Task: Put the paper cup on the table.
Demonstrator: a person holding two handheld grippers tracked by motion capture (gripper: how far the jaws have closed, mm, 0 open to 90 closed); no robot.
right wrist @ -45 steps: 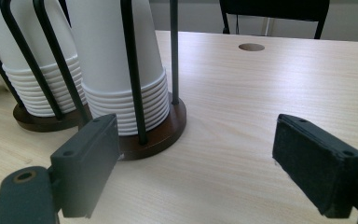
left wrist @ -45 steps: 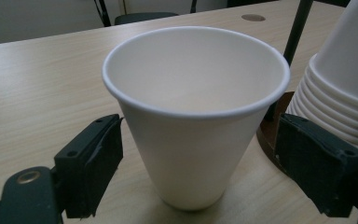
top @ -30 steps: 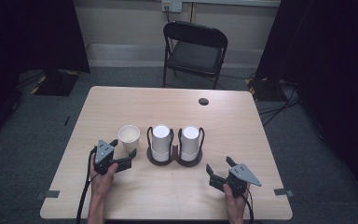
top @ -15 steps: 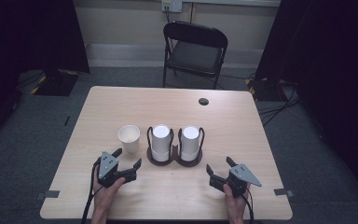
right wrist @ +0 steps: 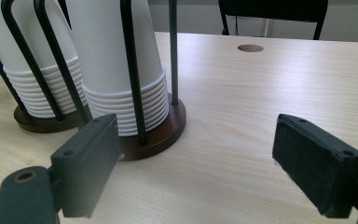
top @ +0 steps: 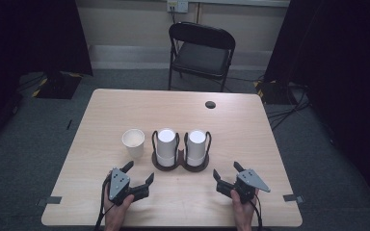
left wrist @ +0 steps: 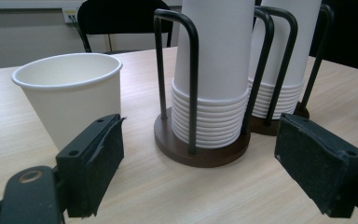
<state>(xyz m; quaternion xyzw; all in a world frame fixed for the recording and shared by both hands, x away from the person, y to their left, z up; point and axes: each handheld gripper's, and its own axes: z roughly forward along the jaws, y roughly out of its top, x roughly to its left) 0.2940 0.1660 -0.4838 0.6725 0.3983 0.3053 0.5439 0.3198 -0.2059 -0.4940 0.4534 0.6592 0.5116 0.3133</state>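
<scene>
Standing upright, mouth up: paper cup beside cup holder

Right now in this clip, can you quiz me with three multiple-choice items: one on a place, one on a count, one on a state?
1. Where does the single paper cup stand?
A. left of the cup holder
B. on the chair
C. between the two stacks

2. How many stacks of cups sit in the holder?
A. one
B. two
C. four

3. How is the left gripper?
A. shut on the cup
B. shut on the holder
C. open, holding nothing

Answers:
1 A: the high view shows it on the table, beside the holder's left side.
2 B: two upside-down stacks stand side by side.
3 C: its jaws stand apart short of the cup.
</scene>
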